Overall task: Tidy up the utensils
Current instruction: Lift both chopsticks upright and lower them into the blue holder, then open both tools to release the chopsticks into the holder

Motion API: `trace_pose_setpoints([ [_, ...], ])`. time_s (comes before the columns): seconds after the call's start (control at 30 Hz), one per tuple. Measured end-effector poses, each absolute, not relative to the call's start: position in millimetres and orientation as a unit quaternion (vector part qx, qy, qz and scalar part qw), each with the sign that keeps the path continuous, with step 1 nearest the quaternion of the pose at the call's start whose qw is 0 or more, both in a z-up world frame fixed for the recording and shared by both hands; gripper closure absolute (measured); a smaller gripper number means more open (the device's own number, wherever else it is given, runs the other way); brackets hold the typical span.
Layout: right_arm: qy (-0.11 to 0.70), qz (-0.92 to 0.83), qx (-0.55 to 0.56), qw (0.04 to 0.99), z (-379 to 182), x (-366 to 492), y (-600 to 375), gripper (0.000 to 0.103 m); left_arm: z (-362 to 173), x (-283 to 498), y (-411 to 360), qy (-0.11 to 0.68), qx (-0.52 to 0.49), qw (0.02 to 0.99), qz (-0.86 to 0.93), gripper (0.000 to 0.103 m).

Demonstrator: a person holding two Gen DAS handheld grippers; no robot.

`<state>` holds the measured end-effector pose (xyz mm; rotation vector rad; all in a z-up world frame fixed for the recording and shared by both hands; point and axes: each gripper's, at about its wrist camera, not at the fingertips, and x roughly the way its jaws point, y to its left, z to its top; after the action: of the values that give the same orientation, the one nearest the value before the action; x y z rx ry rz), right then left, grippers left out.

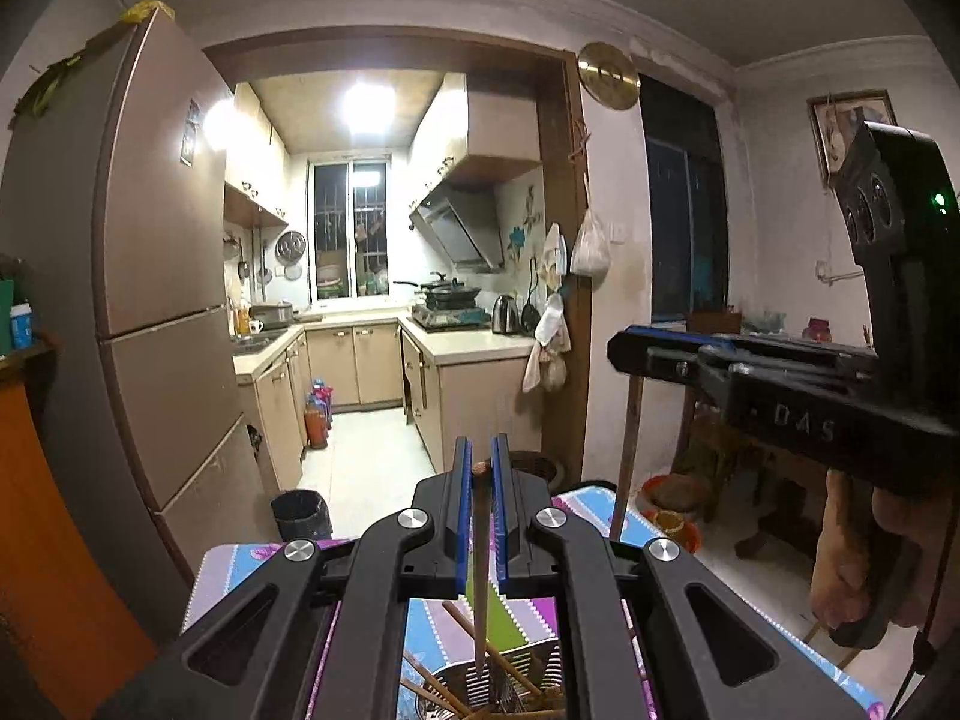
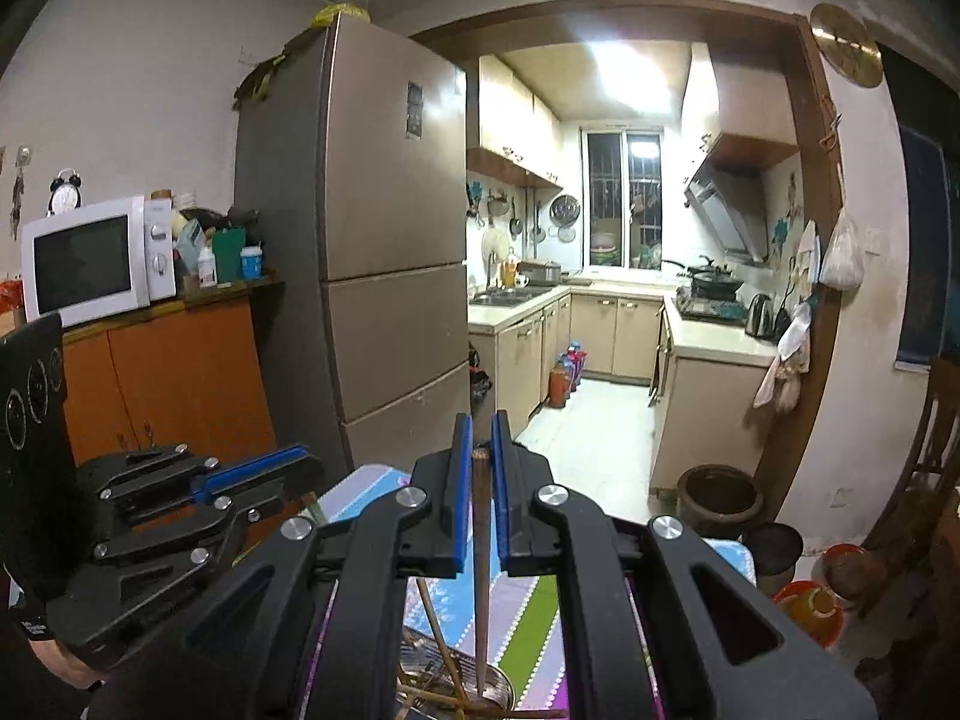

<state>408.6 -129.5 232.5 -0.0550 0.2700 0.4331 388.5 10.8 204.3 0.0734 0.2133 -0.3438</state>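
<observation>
My left gripper [image 1: 480, 457] is shut on a wooden chopstick [image 1: 480, 570] that hangs down, tip over a metal utensil holder [image 1: 474, 690] with several chopsticks in it. My right gripper [image 2: 480, 438] is shut on another chopstick [image 2: 480, 570], tip pointing down into the metal holder [image 2: 498, 693]. Both grippers are held level above a table with a striped colourful cloth [image 1: 528, 612]. The right gripper also shows in the left wrist view [image 1: 624, 354], and the left gripper shows in the right wrist view [image 2: 306, 456].
A tall brown fridge [image 2: 384, 228] stands at the left of the kitchen doorway. An orange cabinet [image 2: 180, 378] carries a white microwave [image 2: 90, 258]. A dark bin [image 1: 300, 513], a brown pot [image 2: 720, 492] and orange basins [image 2: 810, 606] stand on the floor.
</observation>
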Motion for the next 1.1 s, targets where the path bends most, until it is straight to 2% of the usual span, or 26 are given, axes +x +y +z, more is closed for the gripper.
trace_pose_setpoints([
  [0.37,0.177,0.22,-0.014,0.959,187,429,-126,0.098,177,413,15,0.14,0.03,0.976,-0.165,0.095],
  [0.97,0.191,0.214,-0.015,0.958,170,431,-129,0.098,153,419,19,0.158,0.02,0.975,-0.157,0.095],
  [1.03,0.191,0.21,-0.014,0.959,169,430,-130,0.097,152,420,18,0.161,0.02,0.975,-0.154,0.08],
  [1.07,0.192,0.209,-0.013,0.959,168,430,-131,0.092,152,419,19,0.159,0.019,0.976,-0.15,0.065],
  [1.1,0.192,0.208,-0.012,0.959,168,430,-132,0.08,152,418,19,0.157,0.019,0.976,-0.148,0.06],
])
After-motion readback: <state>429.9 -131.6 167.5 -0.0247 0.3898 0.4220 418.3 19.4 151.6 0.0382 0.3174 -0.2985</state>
